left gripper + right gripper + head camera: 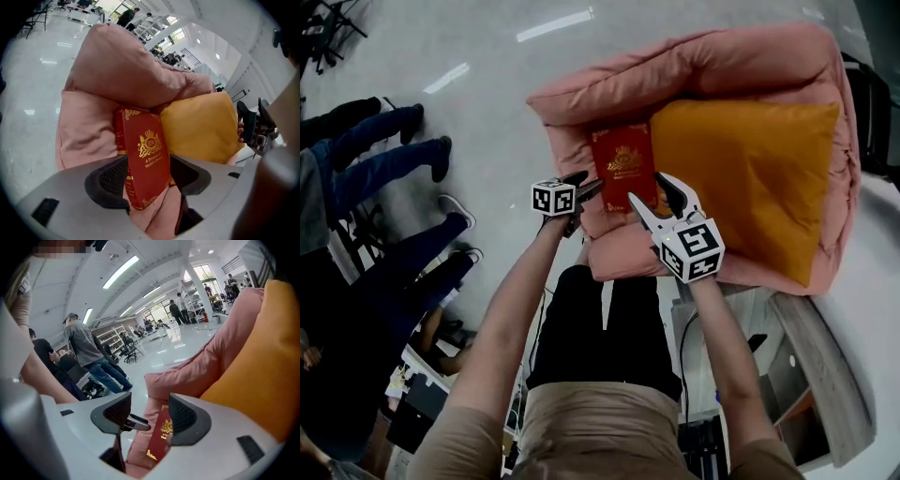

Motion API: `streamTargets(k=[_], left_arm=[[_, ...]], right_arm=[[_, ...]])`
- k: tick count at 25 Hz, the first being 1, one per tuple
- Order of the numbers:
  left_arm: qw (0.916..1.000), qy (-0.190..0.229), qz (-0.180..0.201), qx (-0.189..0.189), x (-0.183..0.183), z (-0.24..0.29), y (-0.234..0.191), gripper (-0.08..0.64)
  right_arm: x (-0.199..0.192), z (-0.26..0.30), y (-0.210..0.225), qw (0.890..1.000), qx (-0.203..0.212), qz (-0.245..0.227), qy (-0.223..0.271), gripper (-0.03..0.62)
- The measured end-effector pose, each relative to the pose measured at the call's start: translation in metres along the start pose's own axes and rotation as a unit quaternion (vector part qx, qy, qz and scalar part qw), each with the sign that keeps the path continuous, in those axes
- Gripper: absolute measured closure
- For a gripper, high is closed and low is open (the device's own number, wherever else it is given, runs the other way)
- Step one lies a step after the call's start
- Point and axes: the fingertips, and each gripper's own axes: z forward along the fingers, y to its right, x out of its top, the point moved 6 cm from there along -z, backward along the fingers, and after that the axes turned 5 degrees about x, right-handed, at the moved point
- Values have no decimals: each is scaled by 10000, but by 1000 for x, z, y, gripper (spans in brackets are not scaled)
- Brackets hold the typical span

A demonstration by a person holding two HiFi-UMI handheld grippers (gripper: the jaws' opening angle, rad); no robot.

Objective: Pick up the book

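Observation:
A red book (623,164) with a gold crest lies on the seat of a pink cushioned chair (703,66), against an orange pillow (750,178). My left gripper (589,187) hovers at the book's near left edge. In the left gripper view its jaws stand wide apart, and the book (147,154) shows in the gap between them. My right gripper (649,192) is at the book's near right corner, open. In the right gripper view the book (161,437) lies below and beyond the gap, with the left gripper's fingertip (136,423) showing there too.
Several people (384,159) stand on the shiny floor to the left of the chair. A desk edge (825,375) runs along the lower right. The orange pillow (197,126) fills the chair's right half, tight against the book.

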Motion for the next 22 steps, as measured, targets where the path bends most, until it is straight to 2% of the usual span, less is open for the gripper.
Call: streamTargets(k=[5, 9, 13, 19, 22], left_arm=[[9997, -223, -11, 48, 0, 30, -22, 279], [9993, -293, -169, 156, 1, 48, -36, 279], [9988, -362, -330, 64, -1, 65, -39, 279], [9979, -545, -339, -12, -10, 80, -42, 253], [9976, -497, -429, -198, -9, 83, -43, 241]], right_arm=[[-16, 42, 19, 9988, -78, 3, -486, 354], [-24, 64, 35, 9977, -163, 217, -613, 354], [-28, 71, 50, 9969, -260, 526, -532, 354], [-33, 63, 52, 9964, -222, 752, -310, 354], [-35, 58, 47, 9961, -164, 834, -216, 354]])
